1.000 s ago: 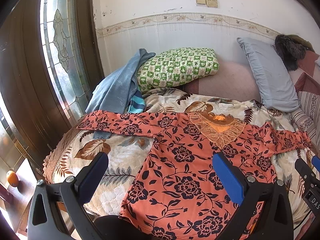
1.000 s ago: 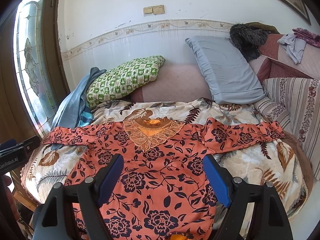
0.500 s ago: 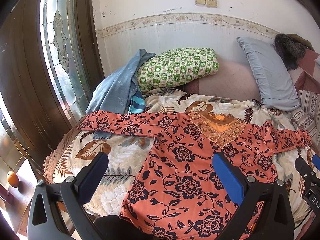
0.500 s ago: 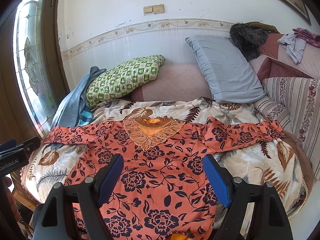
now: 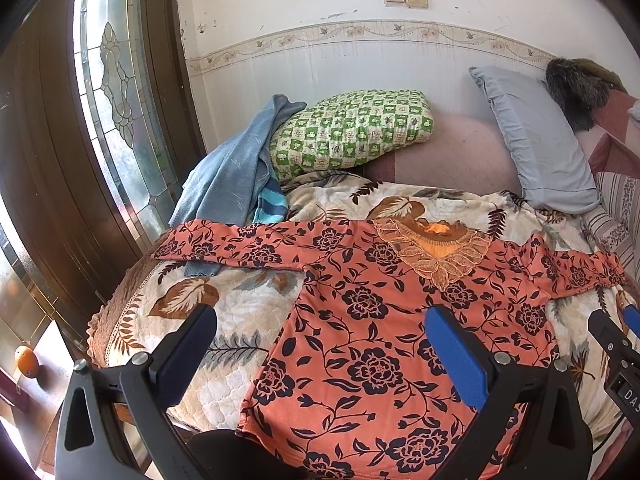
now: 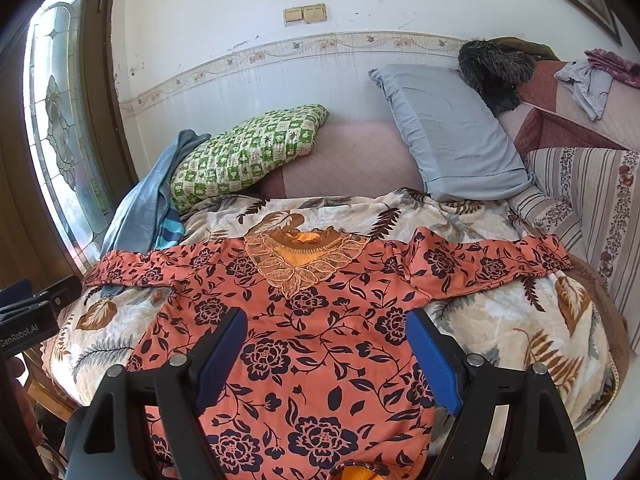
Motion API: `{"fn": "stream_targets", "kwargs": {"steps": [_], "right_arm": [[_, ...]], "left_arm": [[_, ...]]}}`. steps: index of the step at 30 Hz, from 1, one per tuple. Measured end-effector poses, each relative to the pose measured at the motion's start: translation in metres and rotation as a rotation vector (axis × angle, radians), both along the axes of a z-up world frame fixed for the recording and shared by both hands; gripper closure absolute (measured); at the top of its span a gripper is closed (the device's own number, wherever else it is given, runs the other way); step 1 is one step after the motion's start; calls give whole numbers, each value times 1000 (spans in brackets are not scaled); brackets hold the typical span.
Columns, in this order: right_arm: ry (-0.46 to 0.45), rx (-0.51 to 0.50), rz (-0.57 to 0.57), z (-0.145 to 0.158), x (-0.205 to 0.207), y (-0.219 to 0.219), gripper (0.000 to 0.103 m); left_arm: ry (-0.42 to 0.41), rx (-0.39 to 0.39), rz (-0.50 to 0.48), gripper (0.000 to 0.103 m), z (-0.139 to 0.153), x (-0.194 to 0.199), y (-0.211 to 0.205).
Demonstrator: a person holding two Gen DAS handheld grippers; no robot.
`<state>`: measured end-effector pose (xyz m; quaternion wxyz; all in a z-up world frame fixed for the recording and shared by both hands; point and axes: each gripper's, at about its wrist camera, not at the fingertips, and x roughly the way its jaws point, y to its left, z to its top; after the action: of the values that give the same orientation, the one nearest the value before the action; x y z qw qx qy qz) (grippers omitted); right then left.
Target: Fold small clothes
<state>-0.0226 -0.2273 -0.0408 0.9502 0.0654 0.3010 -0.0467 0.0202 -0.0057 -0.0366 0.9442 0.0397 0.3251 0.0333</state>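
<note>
Change: nothing I could make out had moved since a second before; the top lay as it had, and both grippers hung where they were.
Top: one orange top (image 5: 360,320) (image 6: 320,328) with dark flowers, laid flat and face up on the bed, both sleeves stretched straight out to the sides, not folded at all.
Neck: a lace yoke (image 5: 436,256) (image 6: 304,260) at the collar, pointing down the chest.
Left sleeve: its cuff end rested over the hem of a blue garment (image 5: 232,168) (image 6: 140,208).
Bed cover: one quilt (image 5: 224,312) (image 6: 512,320) printed with brown leaves, under the whole top.
Left gripper: (image 5: 320,356) fingers spread wide, holding nothing, poised above the lower left part of the top; one finger over bare quilt, the other over the cloth.
Right gripper: (image 6: 326,356) likewise gaping and empty, above the middle of the top's body.
Pillows: two, a green checked one (image 5: 352,132) (image 6: 248,148) beside the blue garment, and a grey one (image 5: 536,140) (image 6: 448,128) propped against the wall.
Clothes beyond: a dark furry thing (image 5: 576,92) (image 6: 496,68) past the grey pillow; some loose pieces (image 6: 592,76) on the far cushion.
Floor: one orange (image 5: 26,361) by the door.
</note>
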Motion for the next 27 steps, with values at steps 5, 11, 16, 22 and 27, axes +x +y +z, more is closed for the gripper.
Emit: {"fn": "stream_targets", "kwargs": {"steps": [5, 11, 16, 22, 27], "right_arm": [[0, 0, -1, -2, 1, 0, 19], [4, -14, -21, -4, 8, -10, 19], [24, -11, -79, -7, 18, -37, 19], [40, -37, -134, -11, 30, -69, 19], [48, -57, -161, -14, 44, -92, 19]], "left_arm": [[5, 9, -4, 0, -3, 2, -3], [8, 46, -20, 0, -10, 11, -14], [26, 75, -45, 0, -15, 32, -30], [66, 81, -89, 0, -25, 59, -57], [90, 68, -130, 0, -34, 85, -83]]}}
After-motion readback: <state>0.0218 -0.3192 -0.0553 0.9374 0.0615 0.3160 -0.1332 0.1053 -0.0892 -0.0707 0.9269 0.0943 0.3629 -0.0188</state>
